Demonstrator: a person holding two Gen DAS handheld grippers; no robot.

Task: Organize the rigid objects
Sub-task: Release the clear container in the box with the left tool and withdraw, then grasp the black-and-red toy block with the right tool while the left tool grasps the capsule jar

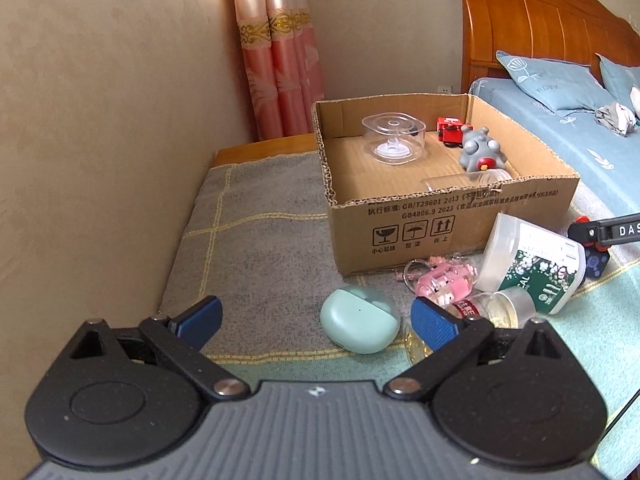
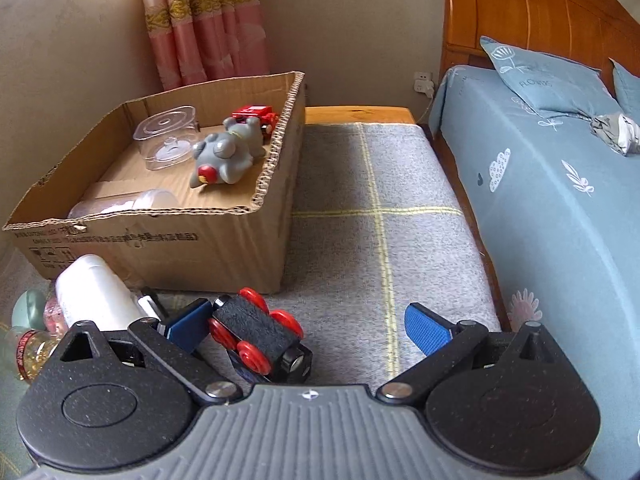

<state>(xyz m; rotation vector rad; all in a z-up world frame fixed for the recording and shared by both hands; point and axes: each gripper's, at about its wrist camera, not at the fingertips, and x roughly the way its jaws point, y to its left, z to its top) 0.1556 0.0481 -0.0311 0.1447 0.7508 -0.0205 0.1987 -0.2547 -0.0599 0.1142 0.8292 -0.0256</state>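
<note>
A black toy car (image 2: 260, 334) with red wheels is lying upside down on the gray mat (image 2: 372, 208), near the front edge. It is sitting just in front of the box (image 2: 168, 248), near the box's right corner. The right claw (image 2: 308, 324) is hanging over it with its blue fingers spread wide, holding nothing. The car is lying close to the claw's left finger (image 2: 188, 326).

The left claw (image 1: 316, 320) is also spread wide and holding nothing. A green case (image 1: 360, 324) is lying on the mat between its fingers. Just to the right of the case, a small bottle (image 1: 492, 306), a pink toy (image 1: 444, 282) and a white jar (image 1: 532, 264) are lying in a heap at the box's front wall.

Inside the box, a clear tub (image 1: 394, 138) is standing near the back. A gray toy (image 1: 480, 150) is lying by the right wall, with a red car (image 1: 450, 128) behind it. A clear cup (image 1: 468, 180) is lying on its side at the front wall.

A bed (image 2: 560, 184) is standing along the mat's right edge.
</note>
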